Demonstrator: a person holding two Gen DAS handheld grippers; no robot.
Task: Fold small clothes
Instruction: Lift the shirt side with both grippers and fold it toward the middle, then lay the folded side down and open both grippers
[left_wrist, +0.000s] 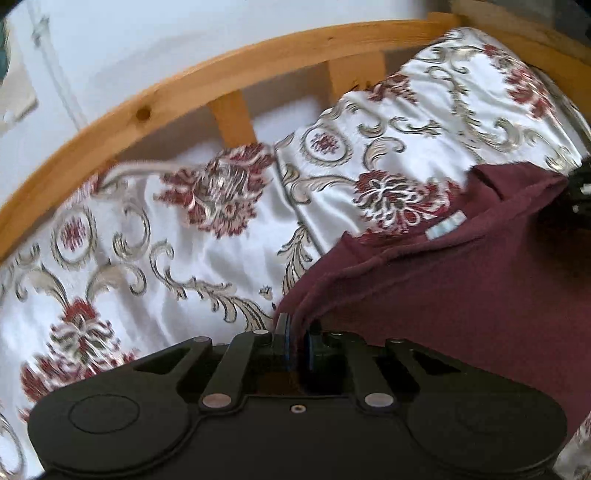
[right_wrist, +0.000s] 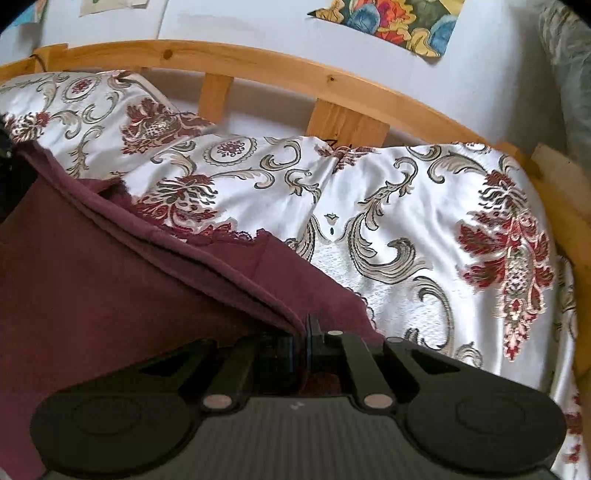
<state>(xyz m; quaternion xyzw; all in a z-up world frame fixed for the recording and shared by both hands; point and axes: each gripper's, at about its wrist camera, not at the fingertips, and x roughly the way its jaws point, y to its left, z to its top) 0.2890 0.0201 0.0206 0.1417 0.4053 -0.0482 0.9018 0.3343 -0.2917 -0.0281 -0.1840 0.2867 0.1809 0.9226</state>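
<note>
A maroon garment (left_wrist: 461, 288) with a small pale label (left_wrist: 445, 227) is stretched between my two grippers above the bed. My left gripper (left_wrist: 297, 325) is shut on the garment's left corner, the cloth pinched between its fingers. My right gripper (right_wrist: 301, 326) is shut on the garment's (right_wrist: 110, 280) right corner. Part of the right gripper shows at the far right of the left wrist view (left_wrist: 580, 184). A lace-trimmed part of the garment (right_wrist: 229, 234) lies on the bedspread. The garment's lower part is hidden below both views.
A white satin bedspread (right_wrist: 406, 229) with red flowers and grey scrolls covers the bed, also seen in the left wrist view (left_wrist: 166, 240). A pine headboard rail (right_wrist: 258, 62) with slats runs behind it. A floral picture (right_wrist: 391, 22) hangs on the white wall.
</note>
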